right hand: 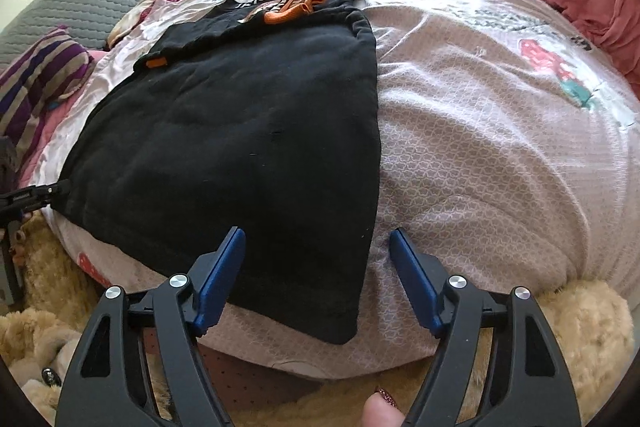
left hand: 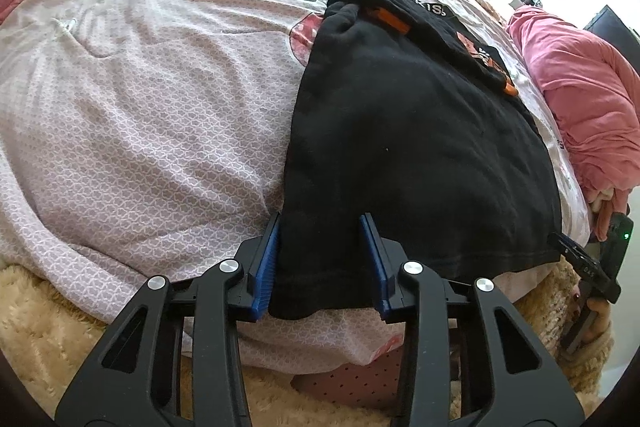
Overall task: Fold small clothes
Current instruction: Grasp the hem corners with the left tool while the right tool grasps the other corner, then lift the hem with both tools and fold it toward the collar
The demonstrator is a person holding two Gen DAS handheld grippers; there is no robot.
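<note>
Left wrist: left gripper (left hand: pixel 322 259) pinching black shirt (left hand: pixel 420 147) corner at bed (left hand: pixel 140 127) edge; right gripper (right hand: pixel 316 279) spread around other corner.

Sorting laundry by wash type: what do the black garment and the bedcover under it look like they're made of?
Black garment: seemingly matte cotton-like knit, soft and slightly fuzzy, with a stitched hem.
Bedcover: thin, smooth woven fabric, likely cotton or a blend; it has a fine printed lattice and creases sharply with a faint sheen.
</note>
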